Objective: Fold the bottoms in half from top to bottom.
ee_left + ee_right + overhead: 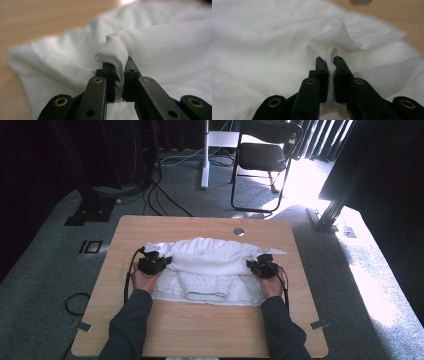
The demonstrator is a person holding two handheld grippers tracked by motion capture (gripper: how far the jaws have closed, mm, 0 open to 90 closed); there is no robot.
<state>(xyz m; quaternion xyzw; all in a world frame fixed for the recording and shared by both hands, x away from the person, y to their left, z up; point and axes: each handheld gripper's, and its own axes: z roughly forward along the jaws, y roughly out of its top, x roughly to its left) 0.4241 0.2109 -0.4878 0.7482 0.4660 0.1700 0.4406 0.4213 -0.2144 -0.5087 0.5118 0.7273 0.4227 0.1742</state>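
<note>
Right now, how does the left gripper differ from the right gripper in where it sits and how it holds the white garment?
The left gripper grips the white garment at its left edge; the right gripper grips its right edge. In the left gripper view the pinched fold curls over the jaw tips; in the right gripper view the fold stands up narrow between them. Both are shut on cloth, over the wooden table.

Strong daylight enters at the upper right of the high view and burns the floor (310, 180) there to featureless white, while the left side and far corners sink into near-black. The table (200, 330) is evenly lit, though the white garment (210, 257) loses most fold detail to glare. In the left gripper view the pinched fold is sharp; cloth and wood beyond blur. The right gripper view is likewise soft behind, its whites nearly blown out.
</note>
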